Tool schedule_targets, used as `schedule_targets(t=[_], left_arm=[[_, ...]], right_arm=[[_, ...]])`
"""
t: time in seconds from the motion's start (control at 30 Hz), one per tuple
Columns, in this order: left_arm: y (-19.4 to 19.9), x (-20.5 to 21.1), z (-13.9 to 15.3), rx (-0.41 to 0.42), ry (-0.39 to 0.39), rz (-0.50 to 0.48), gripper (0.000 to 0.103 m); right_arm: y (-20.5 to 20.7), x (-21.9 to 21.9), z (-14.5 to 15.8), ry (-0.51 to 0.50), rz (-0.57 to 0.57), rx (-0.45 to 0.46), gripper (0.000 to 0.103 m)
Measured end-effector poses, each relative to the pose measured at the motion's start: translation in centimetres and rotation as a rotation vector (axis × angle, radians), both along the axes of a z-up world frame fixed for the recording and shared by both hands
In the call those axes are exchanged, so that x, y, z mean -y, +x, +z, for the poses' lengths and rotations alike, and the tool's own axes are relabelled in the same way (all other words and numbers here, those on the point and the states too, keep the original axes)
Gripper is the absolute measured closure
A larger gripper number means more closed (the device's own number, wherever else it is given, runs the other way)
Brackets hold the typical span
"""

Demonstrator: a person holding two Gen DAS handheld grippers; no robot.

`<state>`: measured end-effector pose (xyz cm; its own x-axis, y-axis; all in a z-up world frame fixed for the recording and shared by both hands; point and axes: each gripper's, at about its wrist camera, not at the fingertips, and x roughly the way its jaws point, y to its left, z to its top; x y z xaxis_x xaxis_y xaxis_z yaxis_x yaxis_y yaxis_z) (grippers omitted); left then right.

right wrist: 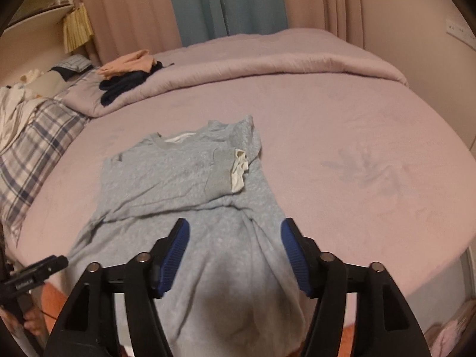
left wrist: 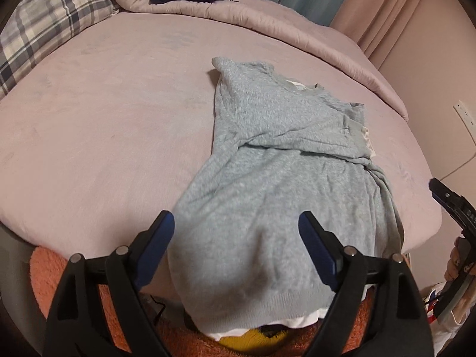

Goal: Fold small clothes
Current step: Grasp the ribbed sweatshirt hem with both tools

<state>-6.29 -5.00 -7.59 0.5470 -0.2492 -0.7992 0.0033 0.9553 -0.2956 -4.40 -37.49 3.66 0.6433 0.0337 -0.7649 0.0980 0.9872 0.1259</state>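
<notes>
- While you hold both tools above the near edge of the bed (left wrist: 89,125), the light blue sweater (left wrist: 282,178) lies spread on the mauve cover, its neck end away from you and its hem end hanging over the near edge.
- Your left gripper (left wrist: 236,223) stands released: its blue pads (left wrist: 315,247) sit apart with the hem end of the sweater showing between them, and neither pad presses the cloth.
- Your right gripper (right wrist: 232,232) is released too, its ribbed blue pads (right wrist: 293,250) wide apart over the lower part of the sweater (right wrist: 178,178), with no cloth pinched.
- One sleeve is folded across the chest, and its grey cuff (right wrist: 221,172) with a white lining lies on the body of the garment.
- A white layer peeks out under the hem in the left wrist view.
- Across the bed, a dark garment (right wrist: 125,87) and a peach one (right wrist: 128,62) rest on the rolled duvet (right wrist: 267,59), well apart from the sweater.
- A plaid pillow (left wrist: 50,32) lies at the far left, and pink and teal curtains (right wrist: 226,3) hang behind the bed.
- An orange rug (left wrist: 50,276) shows below the bed's edge.
</notes>
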Motion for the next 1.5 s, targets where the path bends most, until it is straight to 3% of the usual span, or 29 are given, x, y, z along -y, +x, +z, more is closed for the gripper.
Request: schedule_targets(t=[0.23,0.73,1.07,1.5], left_arm=[[-2.3,0.2,-2.0,-0.025,-0.006,-0.007,0.017],[-3.5,0.5,-5.9,-0.101,-0.012,-0.012,0.019],[-3.7,1.4,-7.3,-0.143,-0.035,-0.045,0.02],[-4.1,0.5,-7.7,-0.153,-0.091,-0.036,0.03]], right_arm=[[-3.4,-0.3,-0.6,0.023,0.006,0.028,0.026],[-6.3,0.8,-6.3,0.059,-0.048,-0.089,0.026],[-7.9,1.5,-8.5,0.062,-0.059,-0.163,0.026],[-8.5,1.6,-11.0,0.158,-0.023,-0.229,0.029]])
